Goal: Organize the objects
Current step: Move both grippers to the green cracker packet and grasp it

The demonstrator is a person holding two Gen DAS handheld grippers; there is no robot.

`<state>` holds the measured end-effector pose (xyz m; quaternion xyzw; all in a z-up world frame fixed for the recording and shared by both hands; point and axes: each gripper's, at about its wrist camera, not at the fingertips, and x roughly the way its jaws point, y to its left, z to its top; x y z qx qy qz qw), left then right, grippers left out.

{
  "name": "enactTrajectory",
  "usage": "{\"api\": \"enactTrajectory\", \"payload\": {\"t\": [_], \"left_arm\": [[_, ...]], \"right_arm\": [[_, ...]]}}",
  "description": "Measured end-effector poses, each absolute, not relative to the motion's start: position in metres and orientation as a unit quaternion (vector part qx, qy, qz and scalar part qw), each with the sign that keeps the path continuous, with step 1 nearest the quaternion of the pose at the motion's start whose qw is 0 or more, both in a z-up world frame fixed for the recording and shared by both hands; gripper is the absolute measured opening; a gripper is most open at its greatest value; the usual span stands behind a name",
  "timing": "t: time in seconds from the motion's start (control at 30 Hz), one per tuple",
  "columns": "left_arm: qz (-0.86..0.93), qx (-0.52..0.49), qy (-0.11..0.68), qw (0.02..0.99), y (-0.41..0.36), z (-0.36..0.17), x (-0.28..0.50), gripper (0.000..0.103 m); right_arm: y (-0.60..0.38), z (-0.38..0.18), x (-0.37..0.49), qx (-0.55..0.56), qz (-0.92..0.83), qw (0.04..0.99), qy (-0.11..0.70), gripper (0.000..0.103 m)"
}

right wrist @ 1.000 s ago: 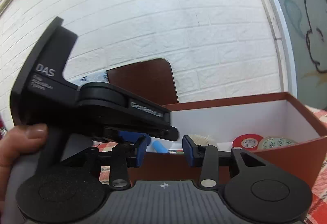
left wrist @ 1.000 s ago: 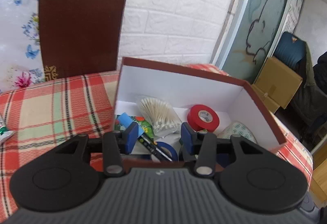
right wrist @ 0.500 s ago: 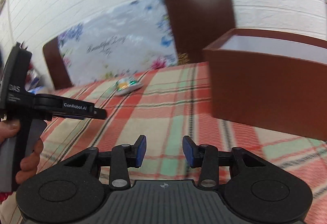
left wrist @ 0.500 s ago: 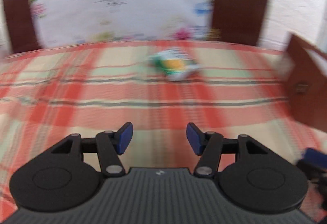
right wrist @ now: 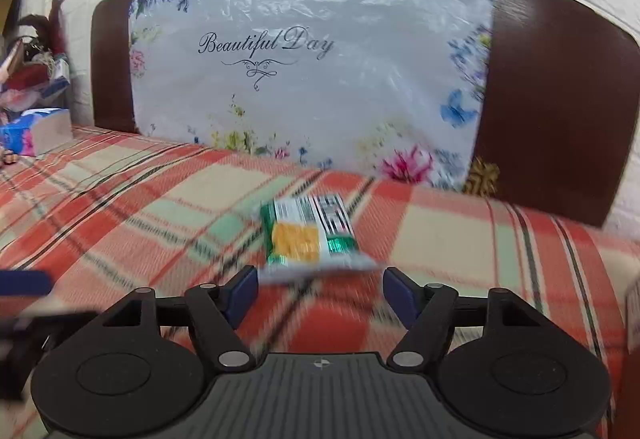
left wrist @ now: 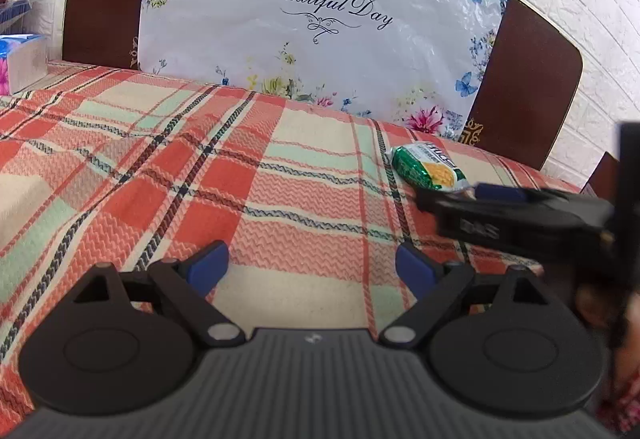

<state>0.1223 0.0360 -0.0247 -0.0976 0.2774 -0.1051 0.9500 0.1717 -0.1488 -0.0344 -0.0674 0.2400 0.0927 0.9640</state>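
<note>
A flat, crinkly green-and-yellow snack packet (right wrist: pixel 310 239) lies on the woven plaid tablecloth (right wrist: pixel 440 227), its long axis seemingly running near-to-far. Right gripper (right wrist: pixel 320 293), jaws apart, sits just before it; left gripper (left wrist: pixel 312 263) gapes empty.

Motion blurs the snack packet (right wrist: pixel 310 235), and its print is unreadable.

- Your tablecloth (left wrist: pixel 248 175) is woven plaid cloth, matt, with a rough zigzag weave.
- The snack packet (right wrist: pixel 310 239) at frame centre looks like glossy printed plastic film.
- The floral sheet (left wrist: pixel 320 27) at the top is shiny, crinkled plastic.
- The chair backs (left wrist: pixel 524 87) look smooth and dark brown.
- Your gripper bodies are matt black ribbed plastic.
</note>
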Motion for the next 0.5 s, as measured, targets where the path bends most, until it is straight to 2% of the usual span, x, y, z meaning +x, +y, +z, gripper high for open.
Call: {"api": "enactTrajectory", "payload": {"t": [0.13, 0.2, 0.3, 0.37, 0.5], "left_arm": [[-0.106, -0.1, 0.277, 0.95, 0.036, -0.025, 0.124, 0.092], [-0.107, -0.101, 0.277, 0.95, 0.035, -0.025, 0.124, 0.092], [-0.107, -0.099, 0.277, 0.95, 0.034, -0.025, 0.124, 0.093], [-0.106, -0.097, 0.278, 0.95, 0.033, -0.025, 0.124, 0.093], [-0.103, -0.083, 0.281, 0.951, 0.029, -0.024, 0.123, 0.094]], "right_arm": [[-0.139, -0.035, 0.197, -0.076, 0.087, 0.959, 0.258, 0.06], [-0.139, -0.035, 0.197, -0.069, 0.096, 0.959, 0.259, 0.038], [-0.136, -0.036, 0.186, -0.085, 0.091, 0.958, 0.259, 0.018], [-0.137, -0.037, 0.174, -0.099, 0.091, 0.957, 0.258, 0.009], [-0.141, -0.036, 0.147, -0.106, 0.087, 0.955, 0.261, 0.007]]}}
